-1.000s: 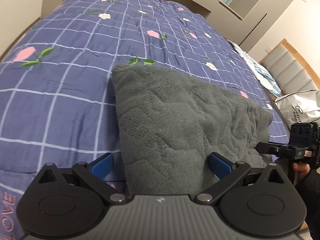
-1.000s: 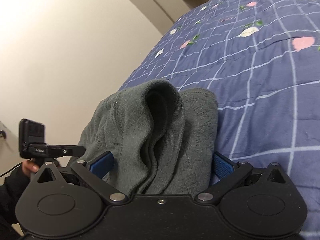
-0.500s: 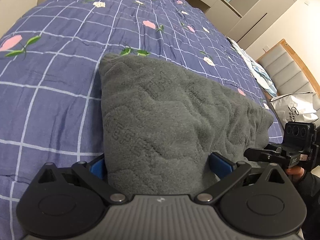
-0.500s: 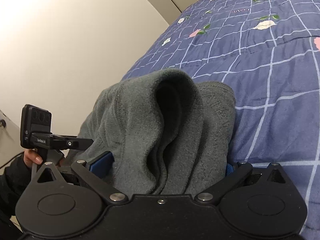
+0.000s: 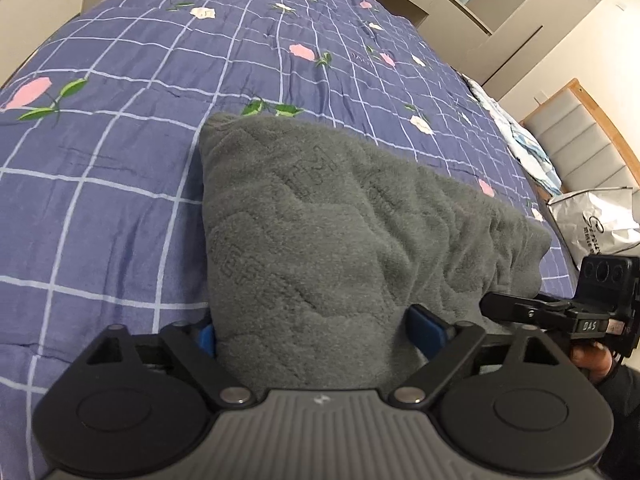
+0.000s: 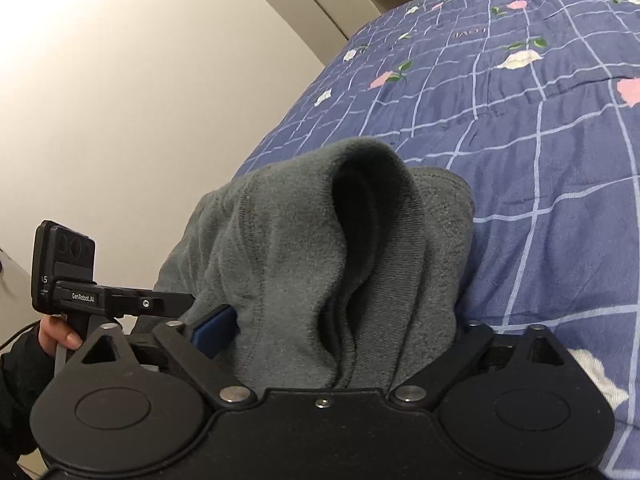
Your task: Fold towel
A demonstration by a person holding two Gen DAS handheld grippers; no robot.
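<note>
A thick grey towel (image 5: 340, 220) lies folded on the blue checked quilt (image 5: 100, 200) near the bed's edge. My left gripper (image 5: 316, 332) is open, and the towel's near edge fills the gap between its blue fingers (image 5: 426, 328). In the right wrist view the towel (image 6: 304, 240) shows its layered end with a rolled fold on top. The right gripper (image 6: 340, 336) is open too and straddles that end. Its left finger pad (image 6: 216, 330) shows, while cloth hides the right one.
A hand (image 5: 592, 364) holds the right gripper's handle at the towel's right end, and a hand (image 6: 56, 332) holds the left one. A white bag (image 5: 596, 220) and a padded headboard (image 5: 580, 148) stand beyond the bed. A pale wall (image 6: 120, 80) runs beside it.
Both grippers have pushed forward onto the towel, so cloth now fills the gap between each pair of fingers. The finger spacing looks unchanged.
</note>
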